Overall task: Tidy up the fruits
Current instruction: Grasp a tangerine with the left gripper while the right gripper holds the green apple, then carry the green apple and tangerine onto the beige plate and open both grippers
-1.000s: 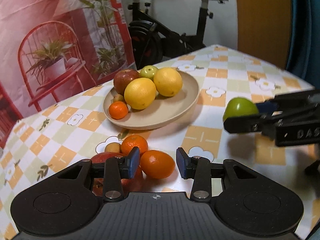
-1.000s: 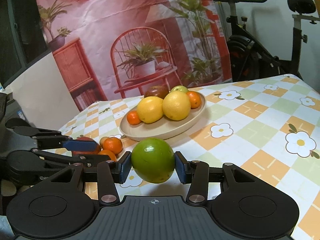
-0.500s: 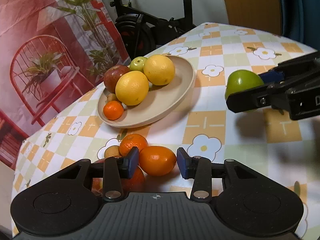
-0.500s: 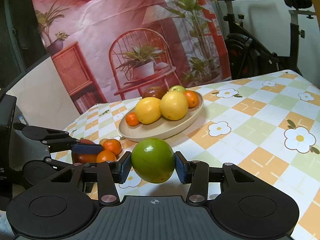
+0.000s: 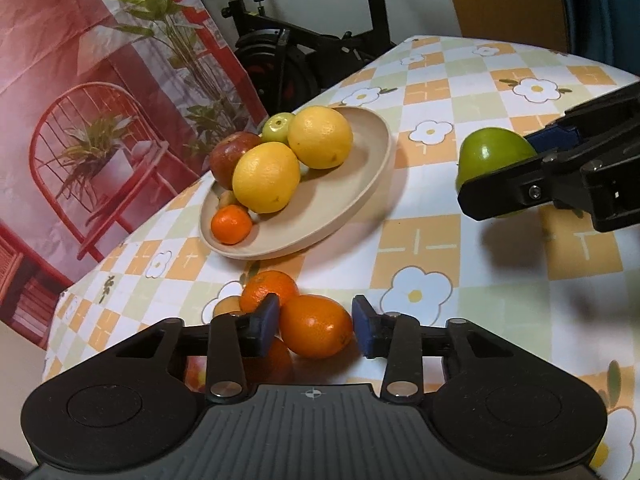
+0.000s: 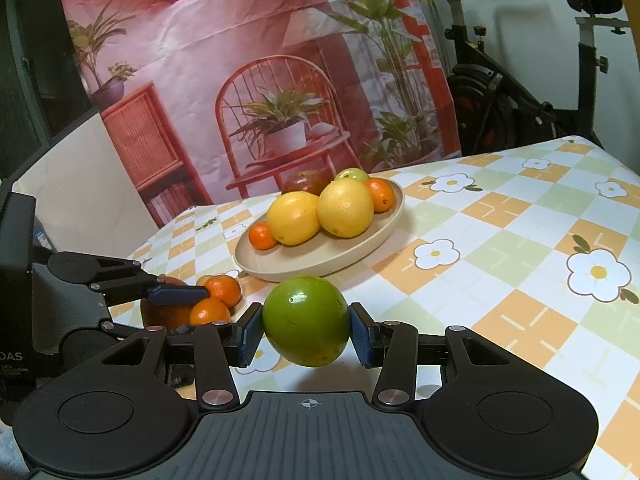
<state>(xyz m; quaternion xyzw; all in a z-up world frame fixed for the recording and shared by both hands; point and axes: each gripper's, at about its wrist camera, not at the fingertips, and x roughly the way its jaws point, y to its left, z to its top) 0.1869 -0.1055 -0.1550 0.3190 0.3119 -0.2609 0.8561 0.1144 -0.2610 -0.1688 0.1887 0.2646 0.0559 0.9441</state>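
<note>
My right gripper (image 6: pixel 306 334) is shut on a green apple (image 6: pixel 306 320) and holds it above the table, near the front of the beige plate (image 6: pixel 360 248); the apple also shows in the left wrist view (image 5: pixel 494 160). The plate (image 5: pixel 348 208) holds two yellow citrus fruits, a red apple, a small green fruit and small oranges. My left gripper (image 5: pixel 315 330) is open, its pads on either side of an orange (image 5: pixel 316 332) lying on the table, with small gaps. More oranges (image 5: pixel 269 290) and a red apple (image 6: pixel 166 312) lie beside it.
The table has a checked flower-print cloth (image 6: pixel 500 240). A printed backdrop (image 6: pixel 248 80) hangs behind the table and an exercise bike (image 6: pixel 520 92) stands at the back right. The table's left edge is close to the loose fruit pile.
My left gripper has tilted and moved closer around the orange. My right gripper has carried the green apple a little nearer the plate.
</note>
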